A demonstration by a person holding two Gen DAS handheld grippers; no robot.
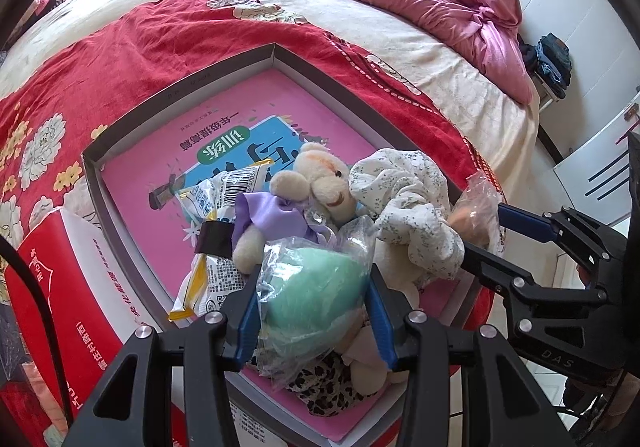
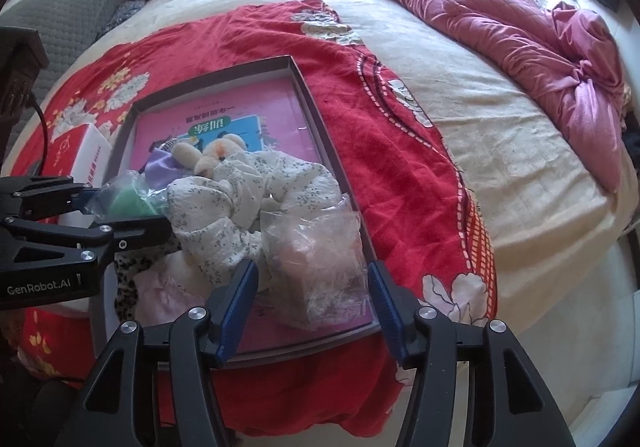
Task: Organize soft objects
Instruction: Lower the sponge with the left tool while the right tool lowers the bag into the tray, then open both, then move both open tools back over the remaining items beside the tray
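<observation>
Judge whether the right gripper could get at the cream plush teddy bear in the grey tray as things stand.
Probably not directly. The teddy bear lies beyond a crumpled floral white cloth, and a clear plastic bag sits between the right gripper's open jaws.

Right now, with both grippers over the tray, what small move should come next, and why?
Probably lift the right gripper clear. Its jaws stand apart from the bagged peach sponge, which already lies in the tray. The left gripper clamps the bagged green sponge, to be set down afterwards.
</observation>
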